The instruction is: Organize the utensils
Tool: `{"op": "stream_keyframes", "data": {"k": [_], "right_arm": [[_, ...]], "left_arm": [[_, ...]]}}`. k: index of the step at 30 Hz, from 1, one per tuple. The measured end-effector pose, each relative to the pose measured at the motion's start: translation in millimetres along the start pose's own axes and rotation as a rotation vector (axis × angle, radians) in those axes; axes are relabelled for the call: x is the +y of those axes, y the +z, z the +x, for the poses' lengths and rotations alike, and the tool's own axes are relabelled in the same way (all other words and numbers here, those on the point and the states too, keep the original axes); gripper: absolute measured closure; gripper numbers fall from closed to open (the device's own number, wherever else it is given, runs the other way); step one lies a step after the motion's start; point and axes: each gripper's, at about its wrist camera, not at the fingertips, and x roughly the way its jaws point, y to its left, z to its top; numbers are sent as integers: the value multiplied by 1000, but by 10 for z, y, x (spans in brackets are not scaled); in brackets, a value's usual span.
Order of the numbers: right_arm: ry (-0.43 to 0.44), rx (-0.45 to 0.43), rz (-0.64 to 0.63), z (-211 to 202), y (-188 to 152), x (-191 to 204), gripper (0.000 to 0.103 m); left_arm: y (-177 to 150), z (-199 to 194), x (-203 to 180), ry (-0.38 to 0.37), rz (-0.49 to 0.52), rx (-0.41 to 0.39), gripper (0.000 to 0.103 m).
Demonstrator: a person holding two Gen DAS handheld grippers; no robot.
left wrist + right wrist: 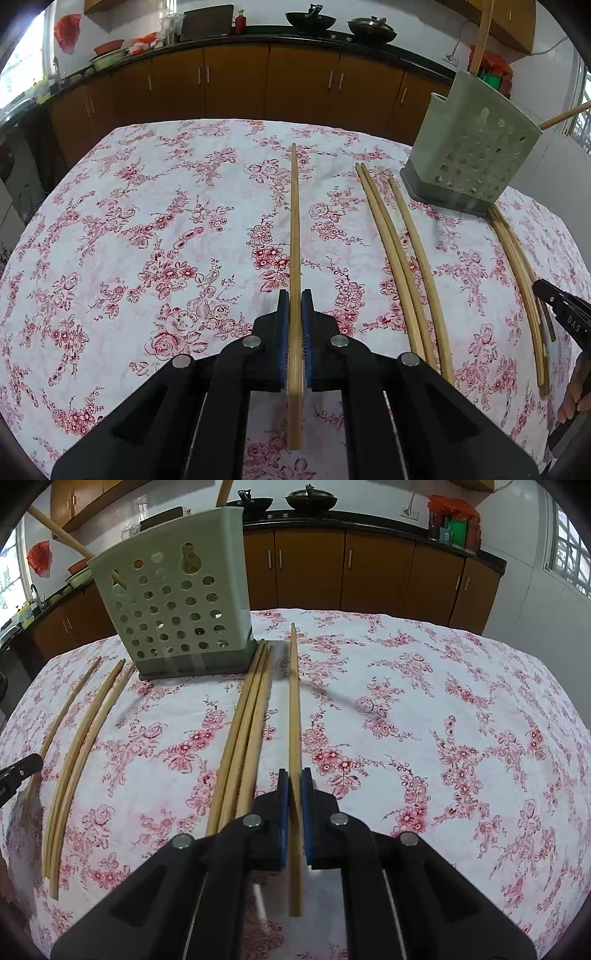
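My left gripper (294, 295) is shut on a wooden chopstick (294, 229) that points forward above the floral tablecloth. My right gripper (294, 773) is shut on another wooden chopstick (294, 701). A pale green perforated utensil holder (469, 162) stands at the far right in the left wrist view and shows at the upper left in the right wrist view (177, 605), with chopsticks sticking out of it. Loose chopsticks lie on the cloth: three (402, 251) left of the holder and several (243, 731) beside my right gripper.
The table (147, 221) has a white cloth with red flowers. Behind it runs a brown cabinet row (240, 85) with woks (310, 20) and bowls on the dark counter. The right gripper's tip (561, 314) shows at the right edge of the left wrist view.
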Motion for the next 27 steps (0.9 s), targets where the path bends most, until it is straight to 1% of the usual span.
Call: {"op": "stream_keyframes", "data": {"k": [12, 27], "right_arm": [[-1, -8, -8, 24, 21, 36, 94], [-31, -13, -48, 17, 13, 130, 95]], "left_arm": [[-3, 0, 18, -5, -2, -1, 95], [-8, -4, 12, -5, -5, -2, 95]]}}
